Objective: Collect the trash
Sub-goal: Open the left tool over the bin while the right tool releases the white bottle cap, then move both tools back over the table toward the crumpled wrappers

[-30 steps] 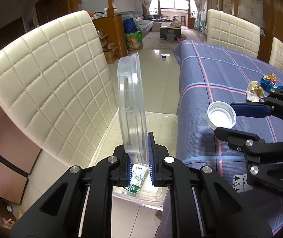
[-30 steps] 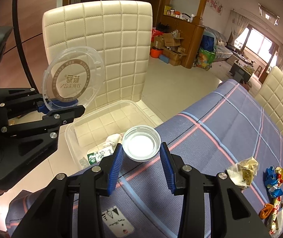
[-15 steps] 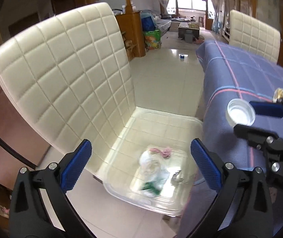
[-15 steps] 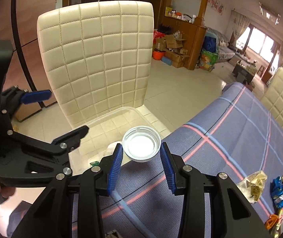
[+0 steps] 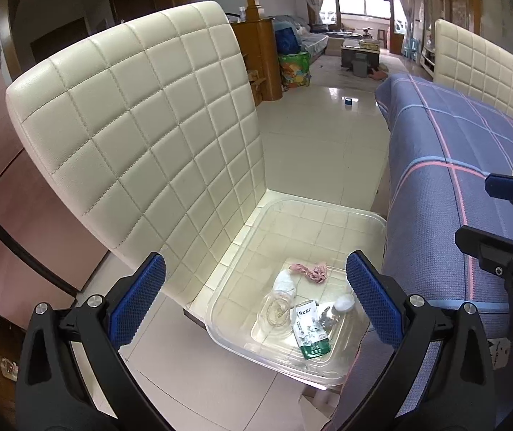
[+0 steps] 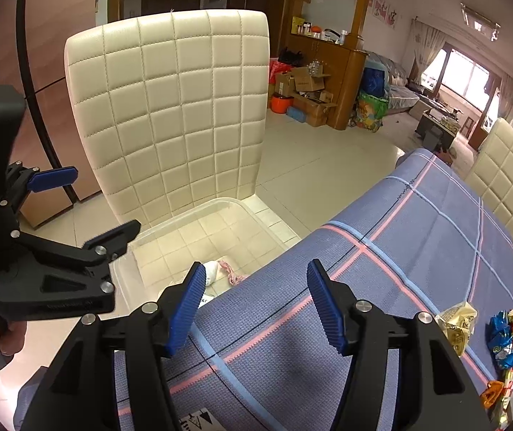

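Observation:
A clear plastic bin [image 5: 328,205] sits on the seat of a cream chair. In it lie a white cap [image 5: 344,302], a round clear lid [image 5: 277,311], a green-and-white wrapper [image 5: 310,334], a pink strip [image 5: 310,271] and a white wad [image 5: 285,282]. My left gripper [image 5: 254,298] hangs open and wide above the bin, holding nothing. My right gripper [image 6: 256,298] is over the table edge, its jaws opening with nothing between them. Candy wrappers [image 6: 504,337] and a gold wrapper [image 6: 457,323] lie on the blue plaid tablecloth [image 6: 400,251].
The quilted chair back [image 6: 170,107] rises behind the bin [image 6: 170,230]. The left gripper [image 6: 83,208], held by a hand, shows at the left of the right wrist view. A second cream chair [image 6: 508,186] stands at the table's far side. Tiled floor lies beyond.
My left gripper opened and let the round clear lid fall into the bin. My right gripper's jaws have spread, and the white cap they held now lies in the bin.

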A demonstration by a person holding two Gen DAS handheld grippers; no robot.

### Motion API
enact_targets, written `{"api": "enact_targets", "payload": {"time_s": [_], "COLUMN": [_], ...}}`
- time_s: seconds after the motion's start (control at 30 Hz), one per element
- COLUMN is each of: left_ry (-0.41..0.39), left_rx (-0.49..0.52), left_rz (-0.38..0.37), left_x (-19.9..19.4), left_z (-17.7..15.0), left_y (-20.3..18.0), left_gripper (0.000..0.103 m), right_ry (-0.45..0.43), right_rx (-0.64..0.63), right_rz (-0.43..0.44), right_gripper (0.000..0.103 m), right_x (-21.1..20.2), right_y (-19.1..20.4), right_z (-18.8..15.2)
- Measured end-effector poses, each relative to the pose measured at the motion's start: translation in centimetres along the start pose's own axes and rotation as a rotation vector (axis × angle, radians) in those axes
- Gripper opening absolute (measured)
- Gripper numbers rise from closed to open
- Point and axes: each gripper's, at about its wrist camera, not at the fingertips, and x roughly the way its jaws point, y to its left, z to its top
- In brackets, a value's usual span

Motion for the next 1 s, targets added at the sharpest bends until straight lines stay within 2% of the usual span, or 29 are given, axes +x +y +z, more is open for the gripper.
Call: {"api": "enact_targets", "payload": {"time_s": [0.17, 0.3, 0.43, 0.83, 1.0], "left_ry": [0.001, -0.015, -0.034, -0.081, -0.052], "left_rx": [0.001, 0.034, 0.087, 0.270, 0.340], "left_rz": [-0.013, -0.030, -0.062, -0.245, -0.309], "left_x": [-0.7, -1.6, -2.6, -4.6, -4.1], "left_z": [-0.1, 0.2, 0.7, 3.8, 4.8], "left_y": [-0.3, -1.8, -4.3, -16.4, -22.4], "left_gripper": [0.099, 0.099, 0.099, 0.099, 0.099], "right_ry": [0.012, 0.002, -0.005, 0.012, 0.021], "right_rx": [0.021, 0.025, 0.088, 0.389, 0.457], "right_rz": [0.006, -0.026, -0.077, -0.296, -0.374], "right_gripper": [0.057, 0.057, 0.057, 0.057, 0.057], "right_x": [-0.2, -1.4, -3.4, -9.6, -11.9], "right_y": [-0.3, -1.0, -4.0, -17.0, -21.3], "right_z": [-0.7, -1.8, -3.6, -11.0, -14.2]}}
